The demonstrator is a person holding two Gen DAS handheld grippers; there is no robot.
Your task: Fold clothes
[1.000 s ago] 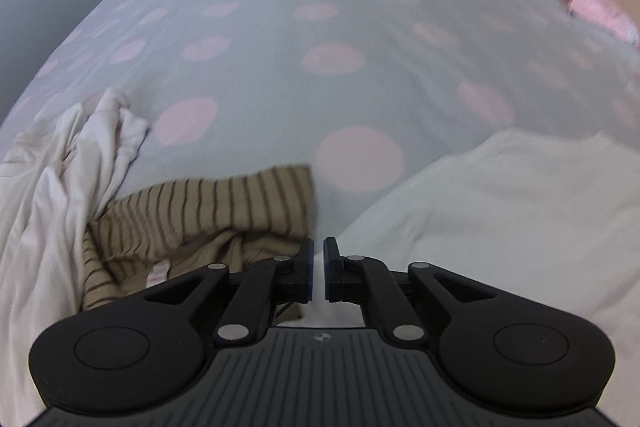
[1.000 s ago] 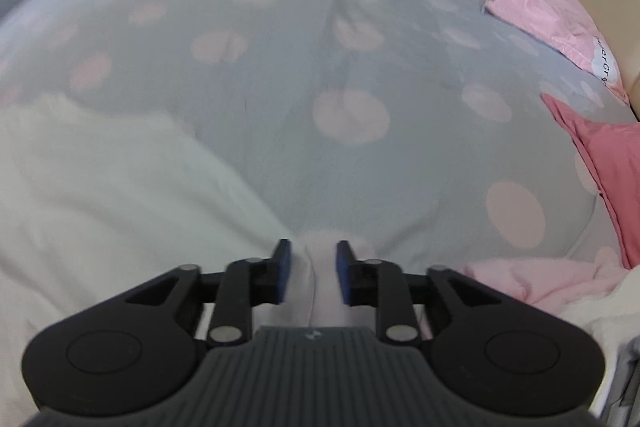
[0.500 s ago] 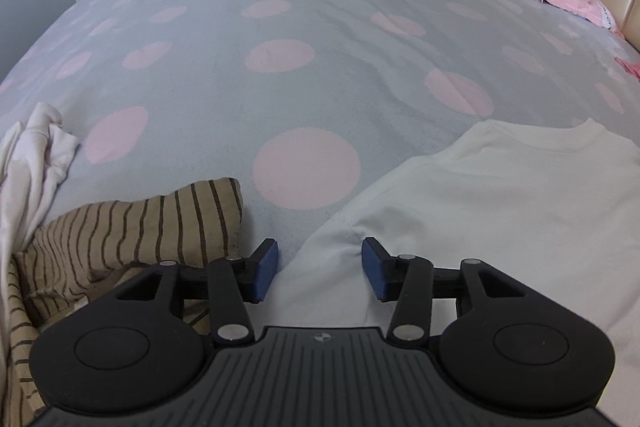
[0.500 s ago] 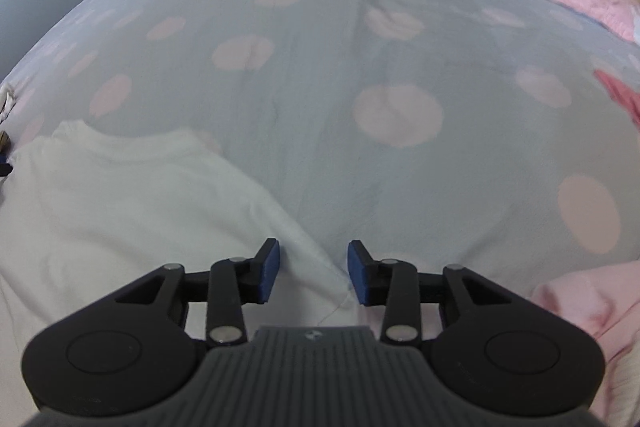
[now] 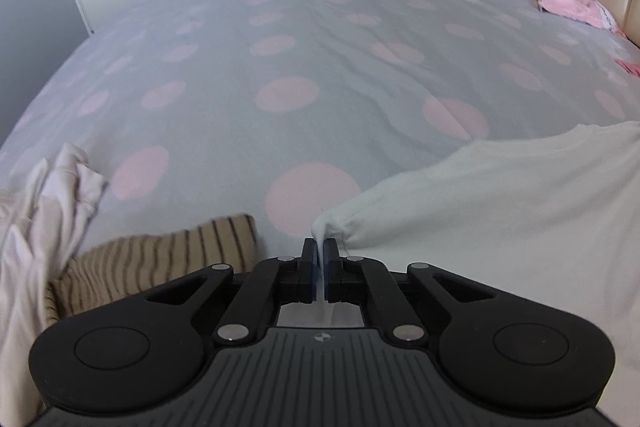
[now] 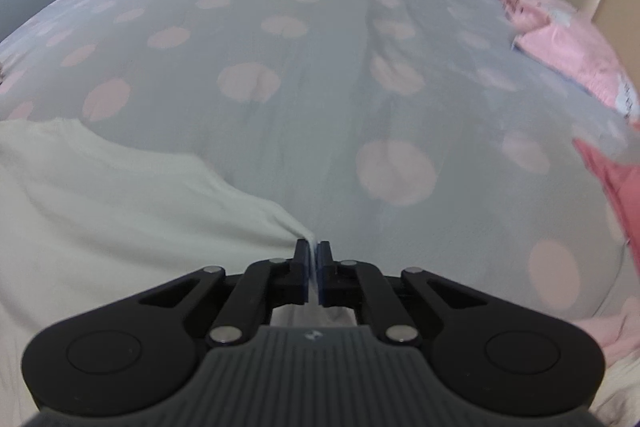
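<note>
Our left gripper (image 5: 319,247) is clenched on a pinch of the white shirt's (image 5: 500,203) left sleeve end, and our right gripper (image 6: 313,251) is clenched on the matching end on the other side, so we judge the 2 holds are meant to carry both sides at once into a fold. The shirt lies flat on the dotted duvet (image 5: 280,67), neckline away from us. A striped garment (image 5: 160,259) and a crumpled pale one (image 5: 44,211) wait just left of it.
</note>
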